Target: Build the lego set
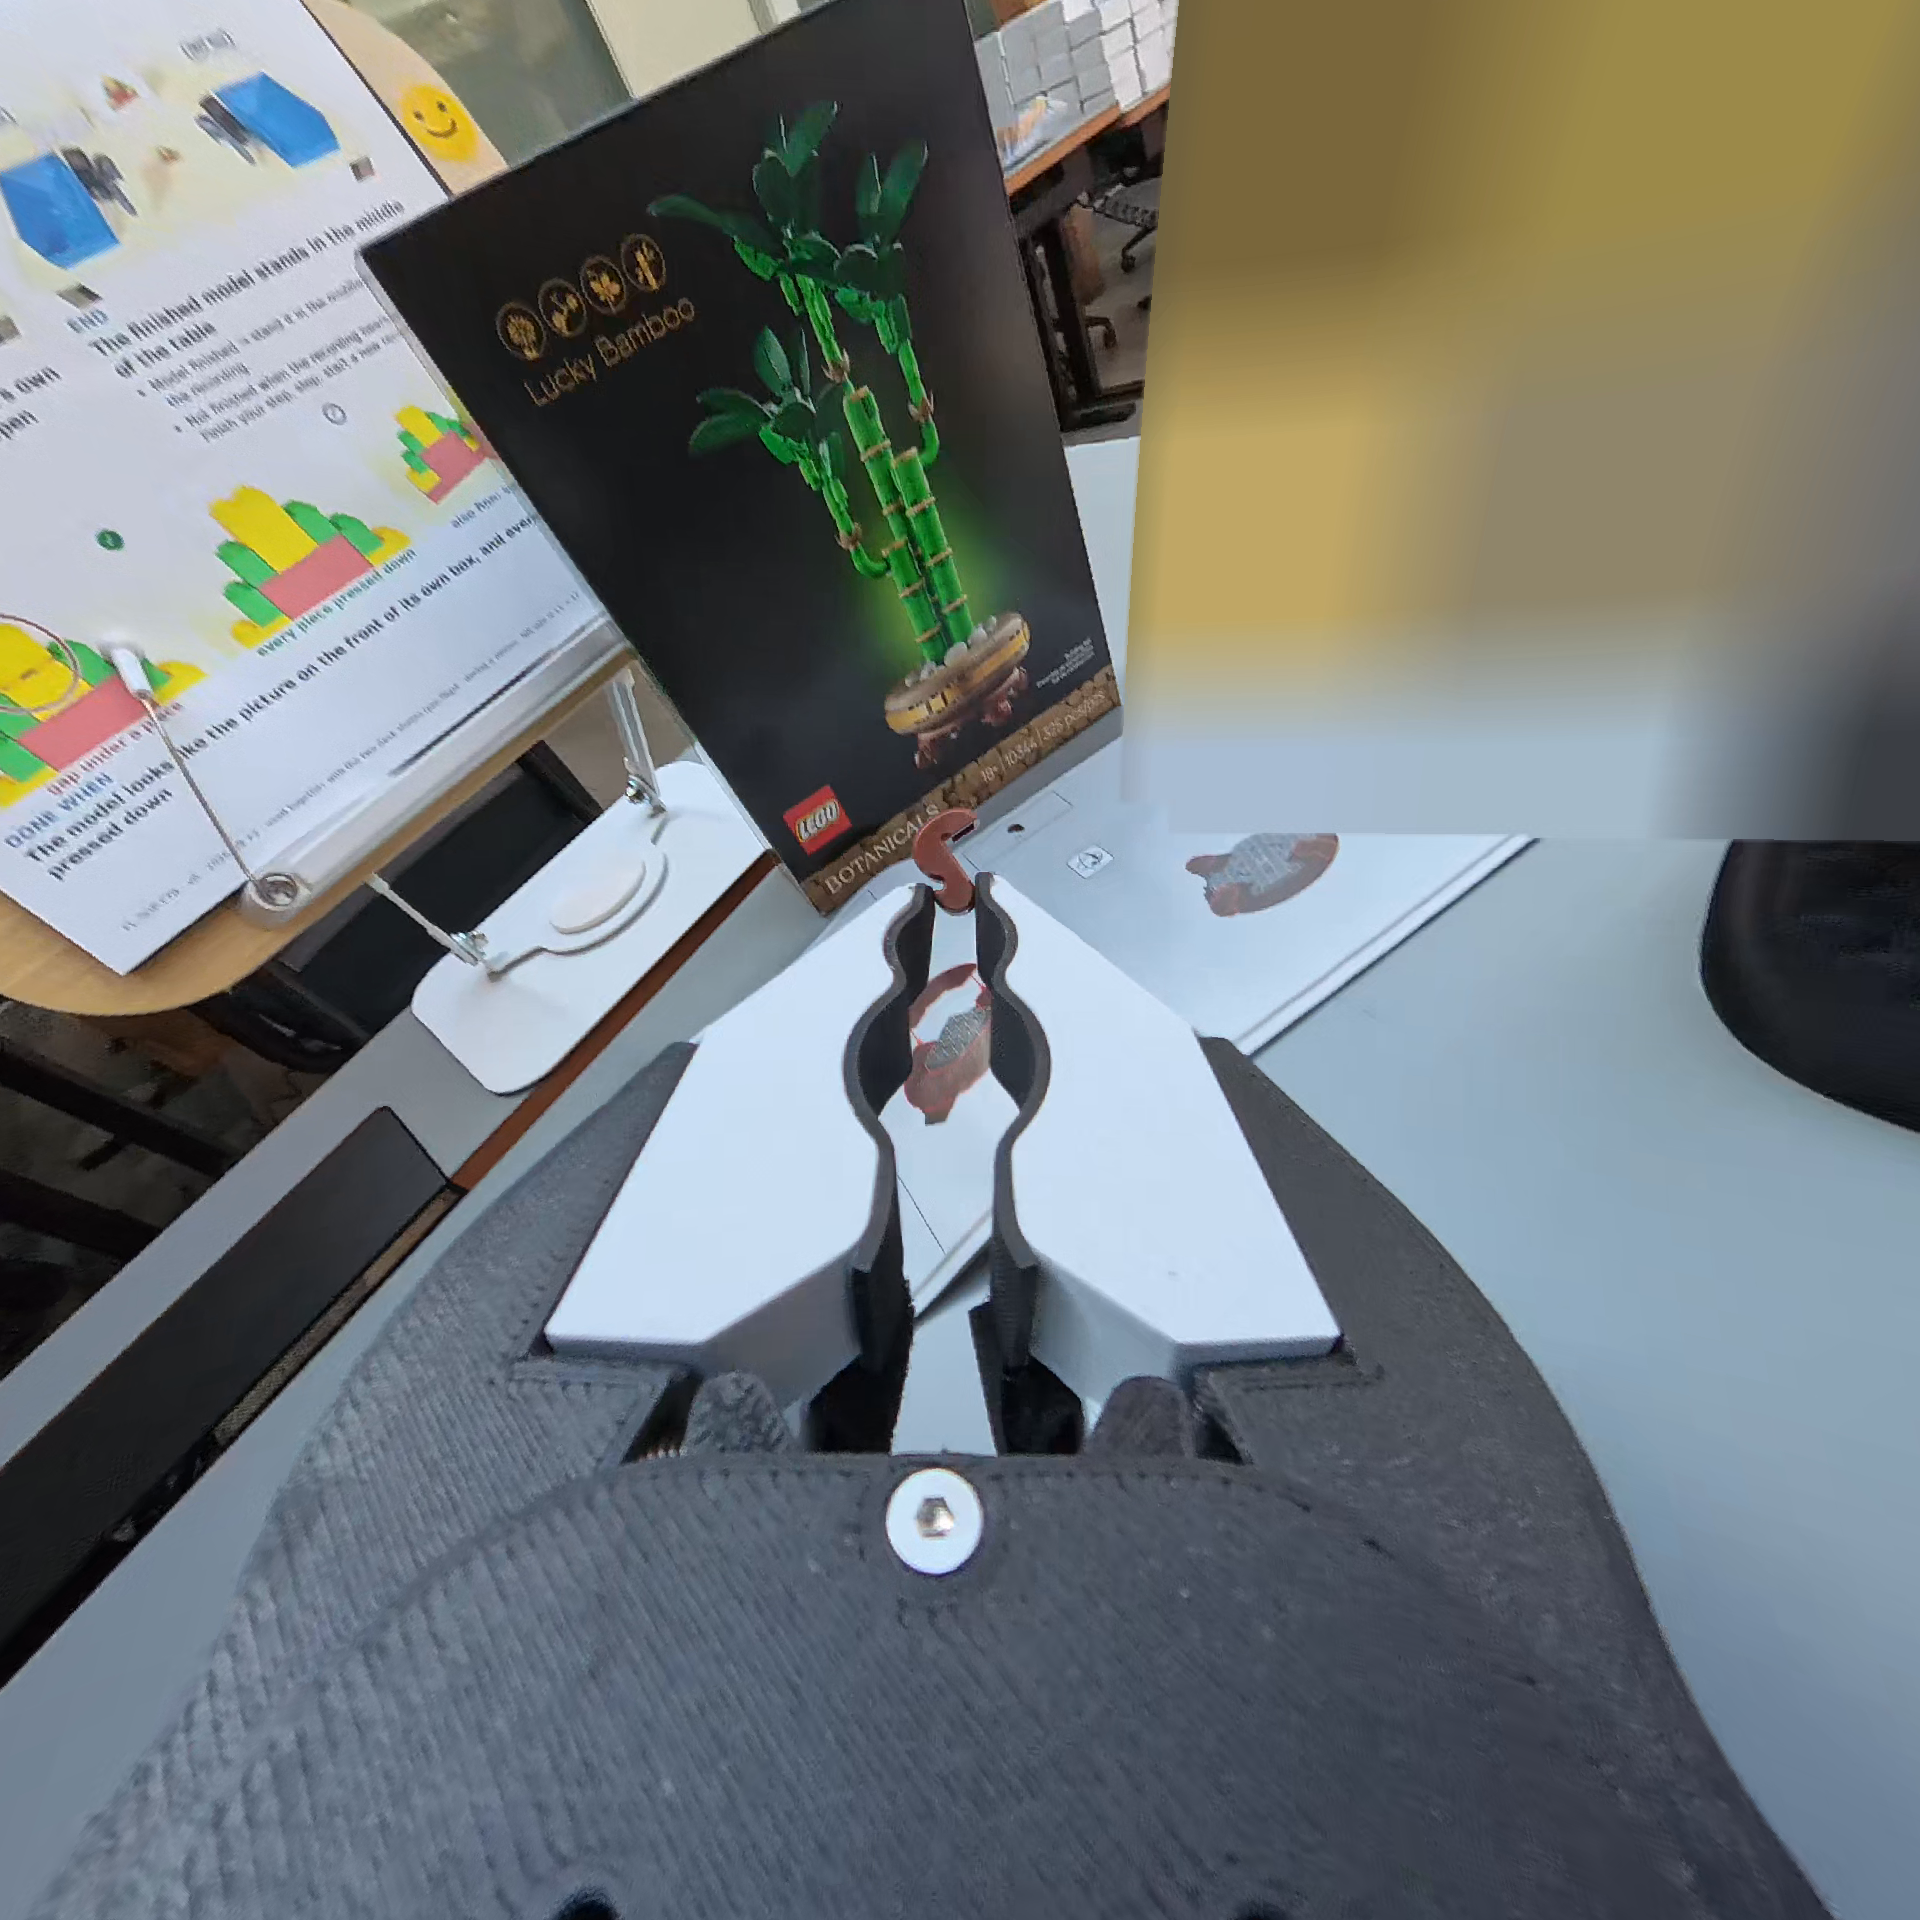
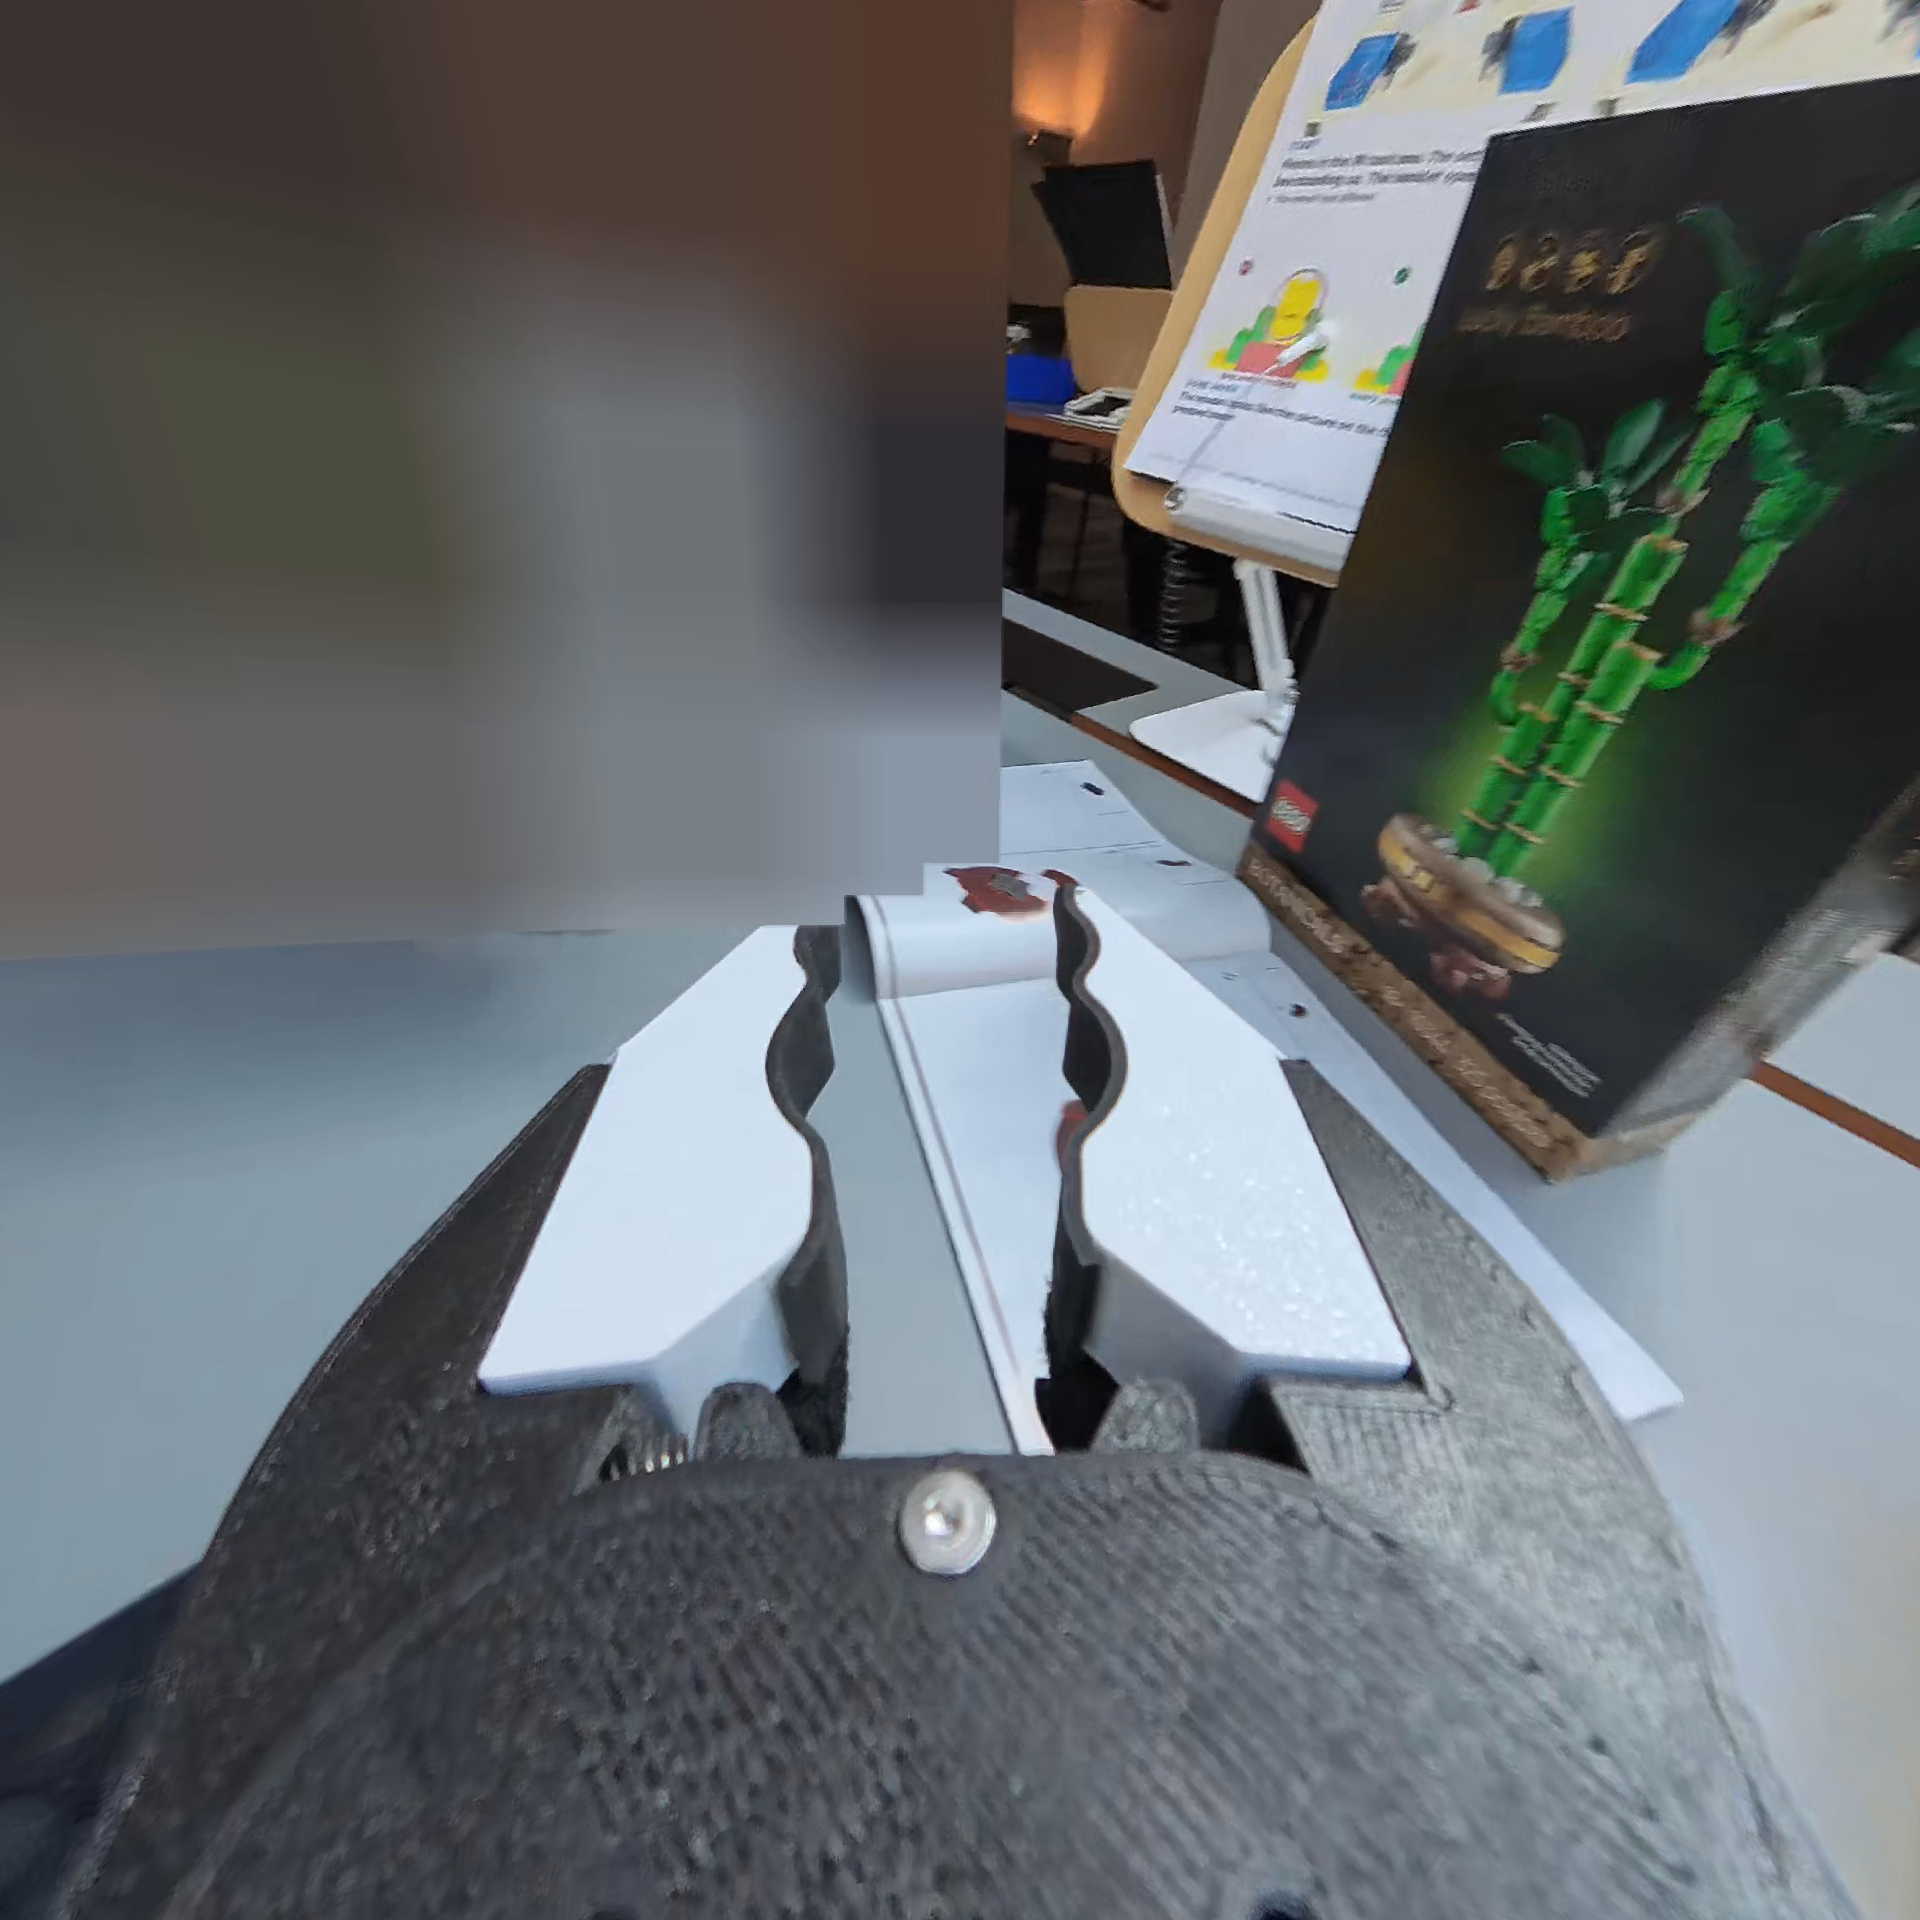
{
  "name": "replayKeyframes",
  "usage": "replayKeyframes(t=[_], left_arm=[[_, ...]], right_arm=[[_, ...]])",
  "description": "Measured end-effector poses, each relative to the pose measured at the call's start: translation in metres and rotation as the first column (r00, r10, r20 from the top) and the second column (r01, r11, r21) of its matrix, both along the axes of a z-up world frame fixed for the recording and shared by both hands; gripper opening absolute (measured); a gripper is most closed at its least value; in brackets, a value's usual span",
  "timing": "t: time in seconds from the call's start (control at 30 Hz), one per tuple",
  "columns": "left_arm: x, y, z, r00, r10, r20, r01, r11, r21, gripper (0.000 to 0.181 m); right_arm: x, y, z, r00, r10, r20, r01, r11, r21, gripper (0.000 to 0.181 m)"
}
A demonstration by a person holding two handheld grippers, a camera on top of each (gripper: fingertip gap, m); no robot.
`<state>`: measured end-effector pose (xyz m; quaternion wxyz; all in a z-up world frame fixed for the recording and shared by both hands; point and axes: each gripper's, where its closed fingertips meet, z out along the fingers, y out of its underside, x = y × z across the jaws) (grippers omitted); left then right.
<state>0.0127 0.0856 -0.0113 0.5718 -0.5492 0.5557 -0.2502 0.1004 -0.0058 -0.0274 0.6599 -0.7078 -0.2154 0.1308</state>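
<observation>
Between the tips of the left gripper (image 1: 949,896), a small reddish-brown S-shaped curved plastic piece (image 1: 943,844) is pinched at its lower end, with its hooked upper part standing clear above the fingers. The jaws stand narrow, closed on the piece, and the wavy black pads (image 1: 902,997) nearly meet at the tips. Below and beyond the fingers, a white instruction booklet (image 1: 1340,940) lies open on the pale grey tabletop (image 1: 1507,1299), showing printed pictures of a reddish-brown base. Behind the held piece, a tall black set box (image 1: 790,488) with a picture of a green bamboo plant stands upright on the table, just beside the booklet. Left of the box, a white printed guide sheet (image 1: 239,436) rests on a wooden-backed document stand with a white base (image 1: 566,935). In the right wrist view, the right gripper (image 2: 940,925) hangs above the table with its jaws set moderately apart and nothing between them. The booklet (image 2: 977,1091) runs under the gap, one page curling up near the fingertips. The set box (image 2: 1621,582) stands to the right of this gripper, blurred, with the guide sheet on its stand behind it.
</observation>
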Motion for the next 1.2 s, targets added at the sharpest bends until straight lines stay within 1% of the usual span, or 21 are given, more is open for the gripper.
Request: replayKeyframes(t=[0.07, 0.2, 0.27, 0.33, 0.4, 0.53, 0.6, 0.67, 0.93, 1.2], left_arm=[[0.012, 0.005, 0.004, 0.999, 0.035, 0.021, -0.035, 0.999, 0.038, 0.006], [0.031, 0.007, 0.002, 0.998, 0.065, 0.020, -0.066, 0.996, 0.058, 0.006], [0.036, 0.009, -0.001, 0.995, 0.098, 0.024, -0.100, 0.992, 0.074, 0.006], [0.042, 0.010, -0.005, 0.992, 0.126, 0.028, -0.128, 0.987, 0.101, 0.005], [0.049, 0.009, -0.013, 0.989, 0.150, 0.018, -0.151, 0.980, 0.129, 0.006], [0.055, 0.007, -0.030, 0.983, 0.182, -0.031, -0.174, 0.968, 0.178, 0.006], [0.054, 0.008, -0.031, 0.981, 0.189, -0.038, -0.178, 0.966, 0.190, 0.006], [0.051, 0.009, -0.029, 0.981, 0.192, -0.022, -0.185, 0.965, 0.186, 0.006], [0.046, 0.016, -0.034, 0.981, 0.192, 0.007, -0.191, 0.977, 0.097, 0.006], [0.048, 0.016, -0.043, 0.982, 0.187, 0.007, -0.187, 0.981, 0.054, 0.006]], right_arm=[[0.023, 0.002, -0.008, 0.991, -0.104, 0.083, 0.103, 0.995, 0.018, 0.041], [0.052, 0.002, -0.026, 0.961, -0.219, 0.170, 0.219, 0.975, 0.021, 0.038], [0.058, 0.004, -0.027, 0.952, -0.256, 0.171, 0.255, 0.967, 0.026, 0.035], [0.065, 0.006, -0.034, 0.937, -0.284, 0.204, 0.287, 0.958, 0.014, 0.030], [0.073, 0.009, -0.042, 0.917, -0.321, 0.238, 0.334, 0.943, -0.012, 0.030], [0.083, 0.010, -0.048, 0.883, -0.370, 0.288, 0.392, 0.920, -0.019, 0.031], [0.086, 0.011, -0.051, 0.875, -0.378, 0.301, 0.405, 0.914, -0.028, 0.031], [0.087, 0.012, -0.053, 0.881, -0.376, 0.286, 0.405, 0.913, -0.048, 0.031], [0.087, 0.013, -0.057, 0.893, -0.358, 0.274, 0.391, 0.917, -0.076, 0.029], [0.086, 0.013, -0.057, 0.899, -0.347, 0.266, 0.380, 0.921, -0.083, 0.027]])
